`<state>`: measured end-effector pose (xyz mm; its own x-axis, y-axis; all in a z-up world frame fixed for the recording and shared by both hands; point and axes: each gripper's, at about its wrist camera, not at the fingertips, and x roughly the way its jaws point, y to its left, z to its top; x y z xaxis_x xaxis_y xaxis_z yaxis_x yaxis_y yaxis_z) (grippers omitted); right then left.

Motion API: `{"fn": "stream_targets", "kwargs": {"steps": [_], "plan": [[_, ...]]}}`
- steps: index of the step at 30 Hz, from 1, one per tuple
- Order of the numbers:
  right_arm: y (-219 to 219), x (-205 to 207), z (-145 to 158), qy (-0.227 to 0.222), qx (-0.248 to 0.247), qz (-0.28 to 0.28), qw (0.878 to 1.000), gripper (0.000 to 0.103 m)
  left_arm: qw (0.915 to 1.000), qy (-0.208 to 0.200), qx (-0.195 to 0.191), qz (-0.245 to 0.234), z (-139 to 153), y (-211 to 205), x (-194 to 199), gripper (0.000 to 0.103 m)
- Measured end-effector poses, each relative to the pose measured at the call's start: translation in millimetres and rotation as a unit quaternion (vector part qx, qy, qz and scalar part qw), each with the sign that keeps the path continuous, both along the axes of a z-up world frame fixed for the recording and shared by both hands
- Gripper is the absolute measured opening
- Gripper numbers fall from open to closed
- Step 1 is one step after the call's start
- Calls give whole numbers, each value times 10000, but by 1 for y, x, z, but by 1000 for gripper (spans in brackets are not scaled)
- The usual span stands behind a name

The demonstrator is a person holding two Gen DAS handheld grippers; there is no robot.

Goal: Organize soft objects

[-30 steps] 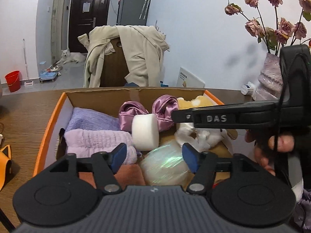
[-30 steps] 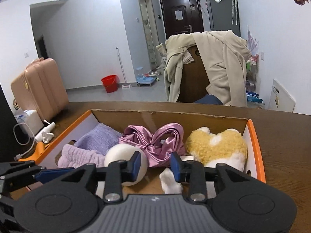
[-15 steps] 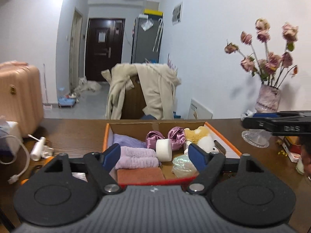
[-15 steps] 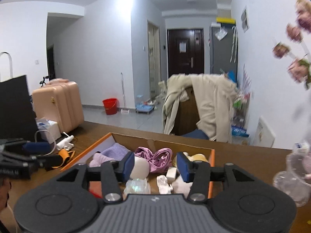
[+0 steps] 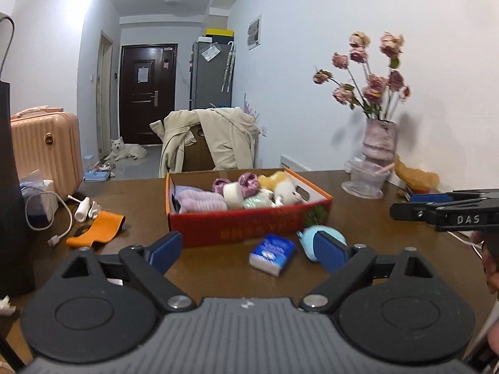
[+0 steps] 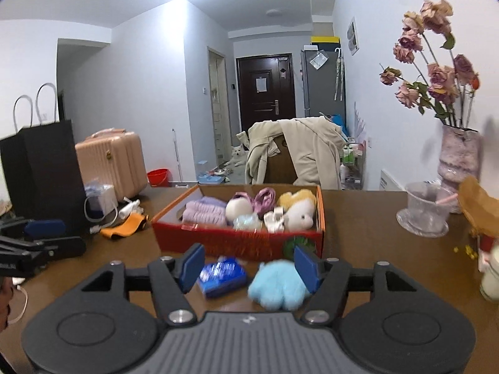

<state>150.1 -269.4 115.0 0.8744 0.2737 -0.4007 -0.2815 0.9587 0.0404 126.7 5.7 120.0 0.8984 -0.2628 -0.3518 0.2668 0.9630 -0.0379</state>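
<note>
1. Now both grippers sit well back from the box (image 5: 249, 226); a second ago they were right over its contents, so whatever was being placed is in and both hands are free.
2. Far left: black paper bag (image 6: 43, 168), cable and small white items, orange strap (image 5: 96, 229) on the table (image 5: 218, 268). That side is cluttered, little room to swing.
3. Left gripper (image 5: 249, 251): jaws opening, spread wide, nothing between the pads; a second ago clearly narrower.
4. Box, mid table, already holds purple towels (image 5: 199, 201), white roll, satin bows, plush toys. Packed; open spots look few, mostly at the near edge.
5. Leftover soft items lie outside, just in front of the box's near wall: blue tissue pack (image 6: 223, 275) and fluffy light-blue toy (image 6: 276, 283), beside each other. Judged: these are next.
6. Right gripper (image 6: 249, 268): jaws opening, about half spread, empty; the blue toy shows between the pads in view but is not pinched.
7. Right side: clear cup (image 6: 425, 212), vase with dried roses (image 6: 458, 155), a bottle at the table edge. Fragile; keep the right hand away from them.
8. Clear table strip between grippers and box gives the best approach.
</note>
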Motion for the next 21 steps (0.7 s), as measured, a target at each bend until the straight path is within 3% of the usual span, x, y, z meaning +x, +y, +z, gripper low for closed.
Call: {"fn": "stream_targets", "kwargs": {"steps": [6, 11, 21], "plan": [[-3, -44, -14, 163, 63, -59, 9998, 64, 9999, -14, -100, -107, -8, -2, -40, 94], [-11, -62, -16, 142, -15, -150, 9998, 64, 9997, 29, -192, -159, -16, -9, -49, 94], [-34, -35, -35, 410, 67, -186, 9990, 64, 9984, 480, -209, -202, -39, -35, -4, 94]]}}
